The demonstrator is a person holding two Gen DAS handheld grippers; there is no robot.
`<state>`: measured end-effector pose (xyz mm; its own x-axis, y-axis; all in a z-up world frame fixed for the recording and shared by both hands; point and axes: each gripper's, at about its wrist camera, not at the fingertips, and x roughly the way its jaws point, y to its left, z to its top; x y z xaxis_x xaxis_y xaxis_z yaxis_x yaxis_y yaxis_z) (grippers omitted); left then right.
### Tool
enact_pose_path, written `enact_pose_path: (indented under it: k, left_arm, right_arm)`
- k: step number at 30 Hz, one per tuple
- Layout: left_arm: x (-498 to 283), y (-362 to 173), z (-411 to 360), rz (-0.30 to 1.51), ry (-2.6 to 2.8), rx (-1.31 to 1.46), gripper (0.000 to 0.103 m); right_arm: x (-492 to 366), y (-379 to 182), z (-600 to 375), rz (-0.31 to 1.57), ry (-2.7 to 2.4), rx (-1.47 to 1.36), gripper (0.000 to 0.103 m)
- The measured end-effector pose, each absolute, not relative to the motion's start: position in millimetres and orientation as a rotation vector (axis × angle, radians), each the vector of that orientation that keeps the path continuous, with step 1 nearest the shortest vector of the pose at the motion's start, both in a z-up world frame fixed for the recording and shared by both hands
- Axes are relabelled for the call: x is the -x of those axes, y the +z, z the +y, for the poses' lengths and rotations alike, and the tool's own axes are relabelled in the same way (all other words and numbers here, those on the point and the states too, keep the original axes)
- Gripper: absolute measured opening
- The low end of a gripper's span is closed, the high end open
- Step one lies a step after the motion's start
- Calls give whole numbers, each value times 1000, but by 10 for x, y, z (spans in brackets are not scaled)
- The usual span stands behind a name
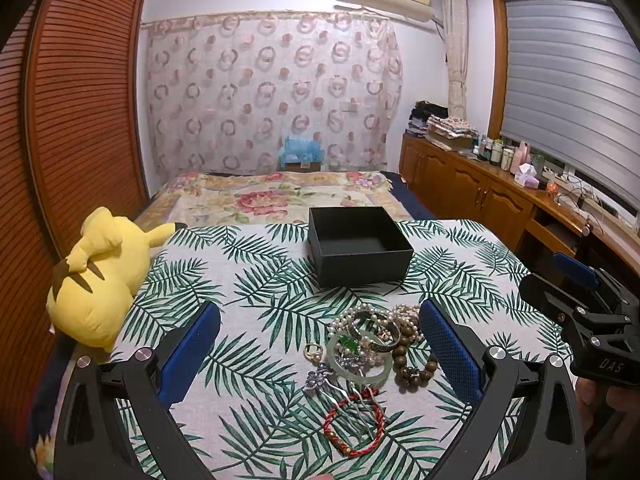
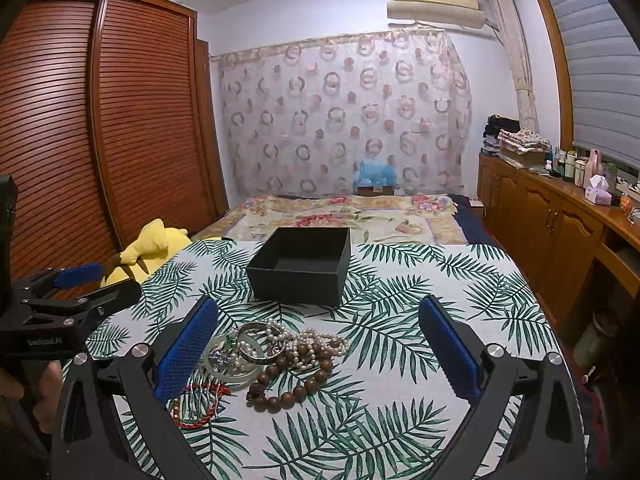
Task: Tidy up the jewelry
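A heap of jewelry (image 1: pixel 370 344) lies on the leaf-print cloth: a pale jade bangle (image 1: pixel 356 374), pearl strands, a silver bangle, a brown wooden bead bracelet (image 1: pixel 412 360), a gold ring (image 1: pixel 314 351) and a red cord bracelet (image 1: pixel 354 424). The heap also shows in the right wrist view (image 2: pixel 276 354). An open, empty black box (image 1: pixel 360 248) (image 2: pixel 302 266) stands behind the heap. My left gripper (image 1: pixel 320 344) is open, low, its fingers on either side of the heap. My right gripper (image 2: pixel 318 344) is open, with the heap near its left finger.
A yellow plush toy (image 1: pixel 96 276) lies at the table's left edge. Behind the table (image 2: pixel 460 280) is a bed with a floral cover. A wooden wardrobe stands left and a wooden cabinet with bottles right.
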<state>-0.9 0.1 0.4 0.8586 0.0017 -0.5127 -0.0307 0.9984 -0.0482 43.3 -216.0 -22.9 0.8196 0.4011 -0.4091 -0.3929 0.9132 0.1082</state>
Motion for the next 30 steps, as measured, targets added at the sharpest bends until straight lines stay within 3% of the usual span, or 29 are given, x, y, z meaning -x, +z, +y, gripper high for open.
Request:
enact_pose_path:
  k: [30]
  left_arm:
    - [33, 37, -6, 531, 17, 56, 96]
  right_arm:
    - [-425, -229, -2166, 437, 424, -21, 100]
